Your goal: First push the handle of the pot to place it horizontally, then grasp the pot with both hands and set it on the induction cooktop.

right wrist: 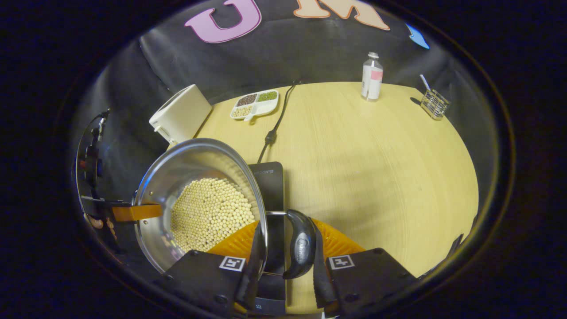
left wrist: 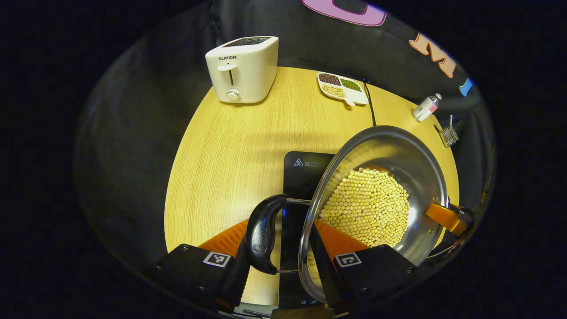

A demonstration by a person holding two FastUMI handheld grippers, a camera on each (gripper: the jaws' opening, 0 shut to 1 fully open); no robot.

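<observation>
Both grippers are clamped on the pot [left wrist: 376, 195]: left gripper [left wrist: 283, 261] and right gripper [right wrist: 283, 266] each pinch a side handle [left wrist: 263, 232] against the rim. Full of beans, it hangs just above the induction cooktop [left wrist: 305, 170]. Next, I judge, lower it level and centred on the surface [right wrist: 376, 168].

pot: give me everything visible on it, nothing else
The pot is shiny bare metal, round, wide-rimmed, holding a heap of pale yellow beans. Each side has a dark curved handle on wire brackets. The left tool spans one handle and the rim; the right tool does likewise opposite. It appears lifted, tilted, over the black induction cooktop.
</observation>
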